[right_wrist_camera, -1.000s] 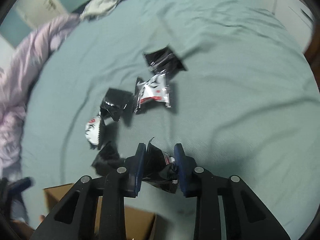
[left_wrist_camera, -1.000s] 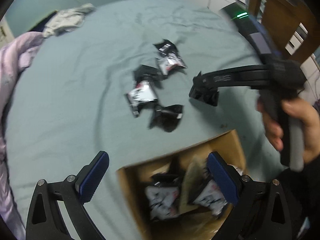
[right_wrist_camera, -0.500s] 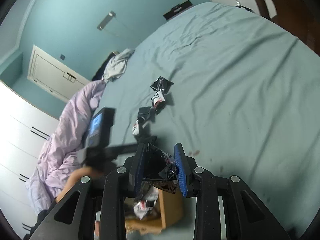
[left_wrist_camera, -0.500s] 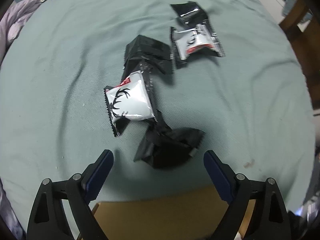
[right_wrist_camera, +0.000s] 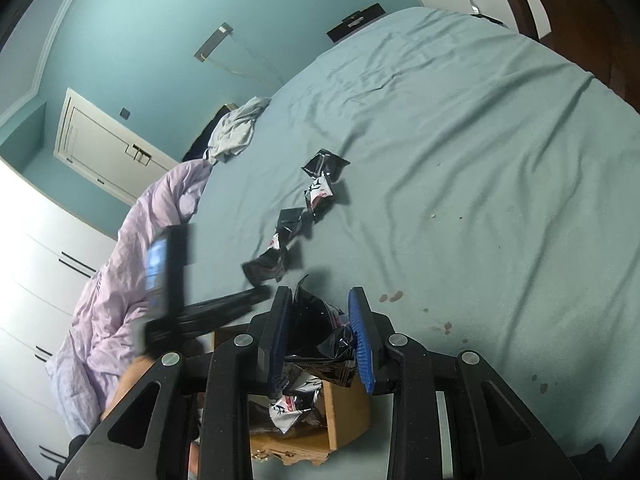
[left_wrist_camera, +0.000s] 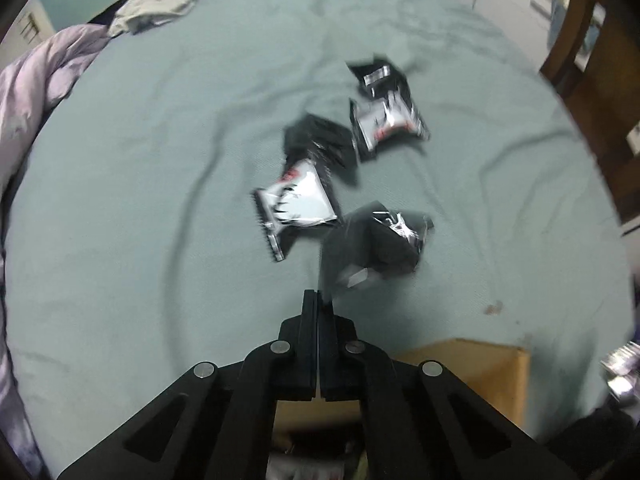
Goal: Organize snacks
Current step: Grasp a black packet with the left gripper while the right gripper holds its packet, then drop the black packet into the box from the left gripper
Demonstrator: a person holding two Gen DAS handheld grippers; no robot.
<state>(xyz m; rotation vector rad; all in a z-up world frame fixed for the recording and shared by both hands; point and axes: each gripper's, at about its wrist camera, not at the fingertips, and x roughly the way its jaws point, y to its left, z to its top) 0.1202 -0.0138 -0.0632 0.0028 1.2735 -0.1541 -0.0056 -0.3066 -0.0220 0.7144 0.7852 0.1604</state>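
Left gripper (left_wrist_camera: 318,300): jaws have just snapped shut, pads flat against each other. A blurred black packet (left_wrist_camera: 376,244) hangs or lies just past the tips at 1 o'clock; whether a corner of it is caught between the pads cannot be told.
Right gripper (right_wrist_camera: 320,328): jaws clamped on a crumpled black packet (right_wrist_camera: 320,328), blue pads pressing both its sides. It is held above the box.
Box (right_wrist_camera: 348,412): brown cardboard, open top, on the bed at the near edge. In the right wrist view it sits under the gripper at 6 o'clock, with white and black packets inside (right_wrist_camera: 292,404). In the left wrist view one corner shows at 5 o'clock (left_wrist_camera: 480,376).
Loose packets: a string of them on the sheet, running from the centre toward 1 o'clock in the left wrist view.
White packet (left_wrist_camera: 298,200): black antler print, just at 11 o'clock of the blurred black one.
Second black packet (left_wrist_camera: 320,140): touching the white one's far end.
Red-marked white packet (left_wrist_camera: 386,124): at 1 o'clock, with another black packet (left_wrist_camera: 378,76) touching beyond it.
Bed (left_wrist_camera: 160,160): pale green sheet, creased, a few dark spots near the box.
Quilt (left_wrist_camera: 36,88): lilac, bunched at 9 to 10 o'clock.
Cloth (left_wrist_camera: 160,0): grey heap at 11 o'clock.
Person: a hand at 7 o'clock in the right wrist view, blurred, behind the left gripper's body.
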